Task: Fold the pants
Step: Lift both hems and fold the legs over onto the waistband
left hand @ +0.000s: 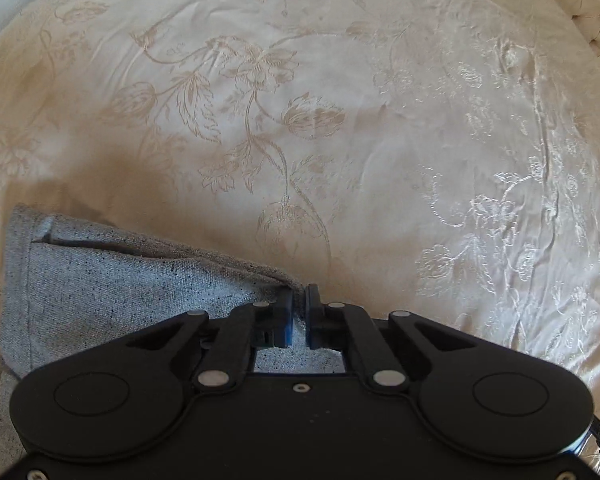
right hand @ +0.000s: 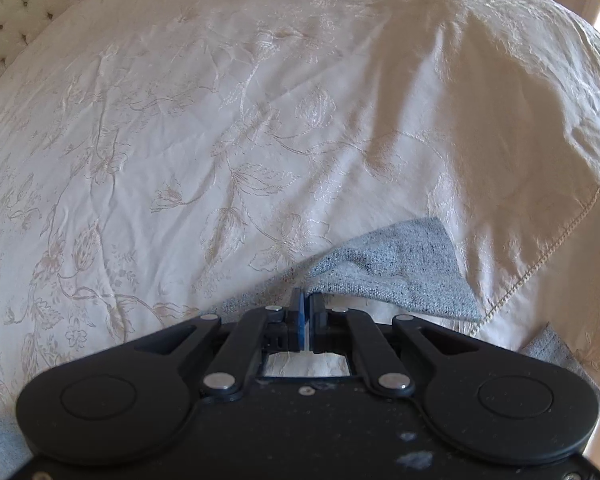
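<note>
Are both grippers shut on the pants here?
Yes. The left gripper pinches a fold of the grey pants between its fingers; the right gripper clamps another edge of them.

This is a bedroom in a home. Nearly the whole of both views is filled by a bed spread with a cream satin bedspread (left hand: 340, 80) woven with a floral pattern of stems, leaves and blossoms, its corded hem running along the right edge of the right wrist view. A button-tufted upholstered headboard (left hand: 580, 0) shows at the upper right of the left wrist view and at the upper left of the right wrist view.
</note>
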Tool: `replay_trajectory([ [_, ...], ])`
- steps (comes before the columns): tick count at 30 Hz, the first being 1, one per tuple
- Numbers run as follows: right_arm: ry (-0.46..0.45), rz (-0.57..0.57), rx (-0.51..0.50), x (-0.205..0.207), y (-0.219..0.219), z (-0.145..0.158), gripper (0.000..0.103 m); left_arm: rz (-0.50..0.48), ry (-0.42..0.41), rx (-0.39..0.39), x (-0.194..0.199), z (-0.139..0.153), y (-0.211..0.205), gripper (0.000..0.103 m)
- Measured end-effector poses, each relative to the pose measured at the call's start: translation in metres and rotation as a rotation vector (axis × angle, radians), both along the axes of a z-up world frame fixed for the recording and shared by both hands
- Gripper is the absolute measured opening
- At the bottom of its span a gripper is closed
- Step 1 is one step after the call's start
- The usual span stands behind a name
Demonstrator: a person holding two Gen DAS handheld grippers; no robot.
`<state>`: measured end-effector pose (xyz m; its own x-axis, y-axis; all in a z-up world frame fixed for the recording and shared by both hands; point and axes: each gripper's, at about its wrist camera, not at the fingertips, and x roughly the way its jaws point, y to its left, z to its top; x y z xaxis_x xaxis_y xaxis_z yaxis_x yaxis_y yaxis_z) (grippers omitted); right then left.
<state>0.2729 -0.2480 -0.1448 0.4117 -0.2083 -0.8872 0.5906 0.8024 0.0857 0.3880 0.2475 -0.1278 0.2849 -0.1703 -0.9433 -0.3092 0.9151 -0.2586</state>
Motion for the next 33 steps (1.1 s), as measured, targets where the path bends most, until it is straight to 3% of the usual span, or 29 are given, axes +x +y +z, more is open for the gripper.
replay_trajectory([
  [5,-0.138,0.075,0.007,-0.001,-0.003,0.054,0.002,0.013,-0.108,0.017,-0.042,0.054,0.004,0.006],
  [8,-0.242,0.123,0.013,-0.032,-0.010,0.094,0.002,0.018,-0.185,0.029,-0.090,0.084,0.004,0.006],
  [11,-0.281,0.140,0.010,-0.082,-0.021,0.112,0.002,0.008,-0.240,0.032,-0.150,0.100,0.000,0.006],
  [15,-0.226,0.094,0.078,-0.161,-0.040,0.085,0.002,-0.045,-0.191,0.094,-0.232,0.079,-0.023,0.007],
  [21,0.146,0.015,0.086,-0.224,-0.047,-0.042,0.002,-0.169,0.041,0.292,-0.308,-0.017,-0.077,0.005],
  [23,0.206,0.002,0.110,-0.235,-0.049,-0.066,0.002,-0.185,0.082,0.323,-0.315,-0.035,-0.086,0.005],
  [25,0.195,-0.009,0.124,-0.241,-0.053,-0.068,0.002,-0.159,0.084,0.316,-0.313,-0.035,-0.084,0.005],
  [30,0.079,0.047,0.122,-0.249,-0.057,-0.034,0.002,-0.154,-0.010,0.320,-0.304,-0.006,-0.079,0.005],
  [33,0.056,0.044,0.124,-0.261,-0.057,-0.028,0.002,-0.126,0.011,0.317,-0.308,-0.011,-0.078,0.005],
])
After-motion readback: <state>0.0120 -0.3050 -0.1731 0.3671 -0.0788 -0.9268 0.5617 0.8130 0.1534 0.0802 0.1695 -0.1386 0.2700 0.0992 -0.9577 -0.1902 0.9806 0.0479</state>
